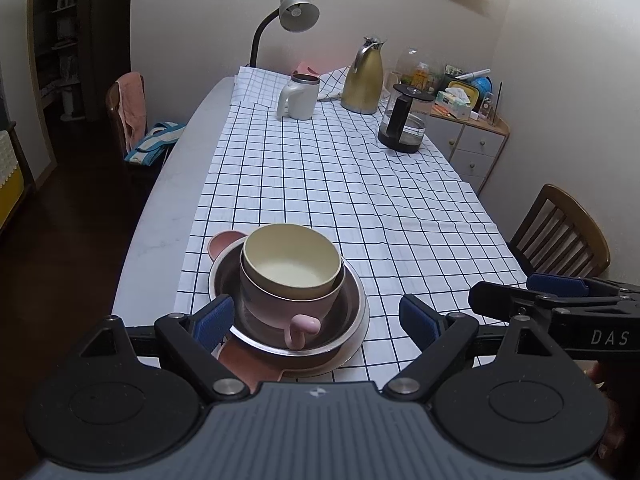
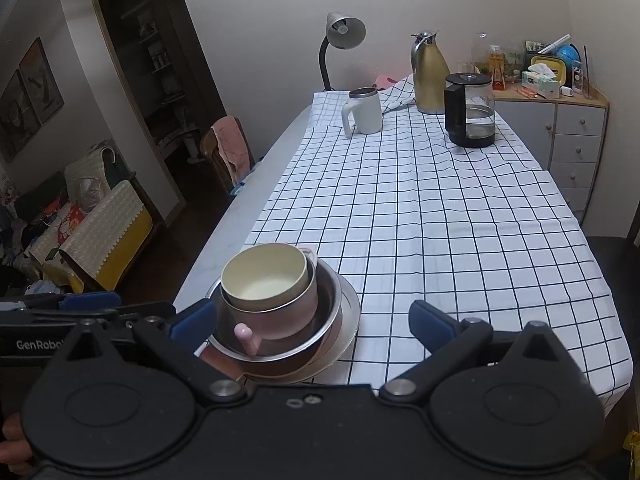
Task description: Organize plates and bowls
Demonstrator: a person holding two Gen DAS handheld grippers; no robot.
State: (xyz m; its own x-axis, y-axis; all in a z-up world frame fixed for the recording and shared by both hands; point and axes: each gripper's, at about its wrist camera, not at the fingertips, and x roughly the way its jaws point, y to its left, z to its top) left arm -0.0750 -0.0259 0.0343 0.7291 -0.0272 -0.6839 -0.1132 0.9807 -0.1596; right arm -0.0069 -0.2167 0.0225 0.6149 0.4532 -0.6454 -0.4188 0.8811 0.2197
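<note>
A stack of dishes stands at the near left of the checked tablecloth [image 1: 360,200]. A cream bowl [image 1: 292,260] sits inside a pink bowl with a knob handle [image 1: 298,330], inside a steel bowl [image 1: 352,312], on a pale plate [image 1: 354,354] and a pink plate with ears [image 1: 224,242]. The stack also shows in the right wrist view, cream bowl [image 2: 264,280] on top. My left gripper [image 1: 318,316] is open and empty, just in front of the stack. My right gripper [image 2: 312,320] is open and empty, with the stack by its left finger.
At the far end stand a white mug [image 1: 298,96], a gold thermos [image 1: 362,80], a glass coffee pot [image 1: 404,124] and a desk lamp [image 1: 296,10]. Wooden chairs stand at the left [image 1: 124,112] and right [image 1: 560,232]. A drawer cabinet [image 2: 576,136] is at the far right.
</note>
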